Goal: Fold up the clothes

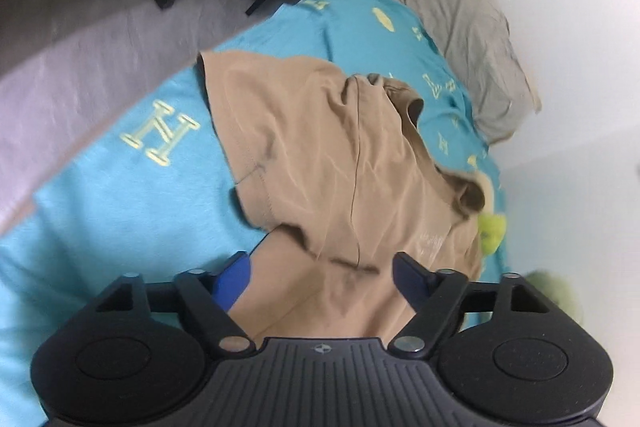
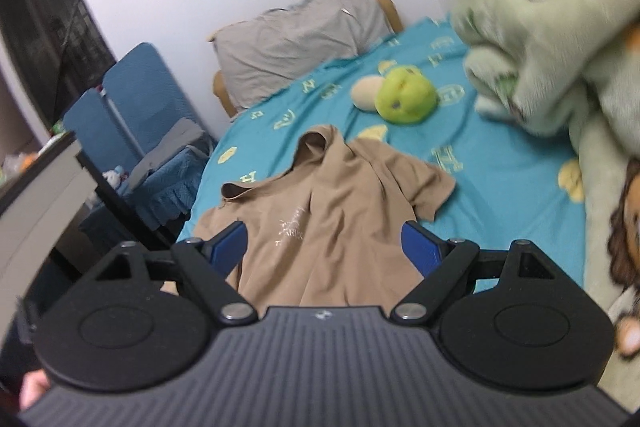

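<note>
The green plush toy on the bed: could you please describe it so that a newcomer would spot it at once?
Start at the bed's turquoise sheet with pale yellow letters. Past the crumpled tan T-shirt, towards the grey pillow at the head, lies the green plush toy. It is round and bright lime, touching a smaller cream plush, and far more vivid than the pale green blanket nearby.

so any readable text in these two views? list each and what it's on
"H": large yellow letter on the sheet.
Other yellow letters on the sheet: too blurred to read.
Pale chest print on the tan shirt: blurred, unreadable.
Blanket patches: unreadable.
</note>
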Action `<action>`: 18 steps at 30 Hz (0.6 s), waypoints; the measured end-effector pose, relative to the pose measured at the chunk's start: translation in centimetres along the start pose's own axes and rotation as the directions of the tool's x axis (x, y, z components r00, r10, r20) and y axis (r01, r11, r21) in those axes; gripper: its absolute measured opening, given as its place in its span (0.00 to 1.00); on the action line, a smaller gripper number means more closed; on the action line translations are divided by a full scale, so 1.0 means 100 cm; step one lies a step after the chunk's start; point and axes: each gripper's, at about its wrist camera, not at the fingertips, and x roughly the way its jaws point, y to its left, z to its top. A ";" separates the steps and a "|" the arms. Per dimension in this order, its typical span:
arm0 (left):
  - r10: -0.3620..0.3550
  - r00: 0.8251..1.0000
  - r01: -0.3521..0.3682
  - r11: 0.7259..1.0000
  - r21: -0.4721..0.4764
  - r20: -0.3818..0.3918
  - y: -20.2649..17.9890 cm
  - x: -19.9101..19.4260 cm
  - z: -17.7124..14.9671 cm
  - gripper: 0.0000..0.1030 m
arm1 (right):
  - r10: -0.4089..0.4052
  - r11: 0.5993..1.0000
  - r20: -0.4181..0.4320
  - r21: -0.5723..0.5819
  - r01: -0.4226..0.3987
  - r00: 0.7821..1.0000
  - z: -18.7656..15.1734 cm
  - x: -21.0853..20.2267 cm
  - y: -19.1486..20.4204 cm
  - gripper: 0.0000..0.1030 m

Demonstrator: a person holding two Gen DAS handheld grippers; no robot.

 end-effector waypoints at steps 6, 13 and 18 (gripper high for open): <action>-0.021 0.999 0.024 0.998 -0.056 0.044 0.013 0.034 0.014 0.50 | -0.017 0.997 -0.055 0.076 0.021 0.998 -0.002 0.034 -0.012 0.83; 0.009 0.983 -0.004 1.000 -0.028 0.185 0.006 0.034 0.031 0.04 | -0.046 0.995 -0.096 0.089 0.054 0.994 -0.005 0.058 -0.014 0.83; 0.071 0.949 -0.119 0.983 0.142 0.308 -0.032 0.001 0.062 0.04 | -0.074 0.992 -0.109 0.099 0.085 0.991 -0.008 0.059 -0.020 0.83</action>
